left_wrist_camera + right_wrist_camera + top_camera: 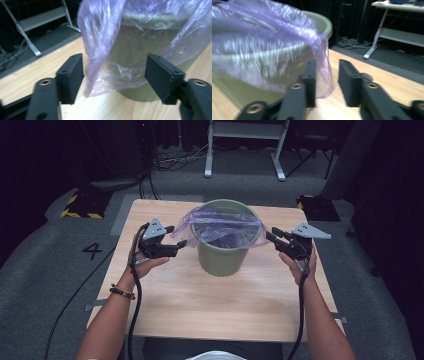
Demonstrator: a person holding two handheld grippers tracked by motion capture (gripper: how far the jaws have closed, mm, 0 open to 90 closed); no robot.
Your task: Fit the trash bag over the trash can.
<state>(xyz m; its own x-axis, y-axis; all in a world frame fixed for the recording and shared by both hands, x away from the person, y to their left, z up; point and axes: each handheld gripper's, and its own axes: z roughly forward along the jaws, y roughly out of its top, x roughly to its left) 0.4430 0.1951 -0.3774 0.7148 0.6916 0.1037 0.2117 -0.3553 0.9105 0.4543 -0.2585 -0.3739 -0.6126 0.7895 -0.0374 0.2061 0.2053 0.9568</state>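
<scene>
Purple bag over green bin, both grippers' jaws spread beside its edges.

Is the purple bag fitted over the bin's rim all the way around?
No. The bag drapes over the rim at both sides of the bin, but the far rim is bare green.

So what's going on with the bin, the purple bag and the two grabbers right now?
Green bin: upright on the wooden table.
Purple bag: inside the bin, its edge draped over the rim, loose and crumpled.
Left gripper: open, bag's edge hanging between its jaws, not pinched.
Right gripper: open, bag's edge hanging between its jaws.
</scene>
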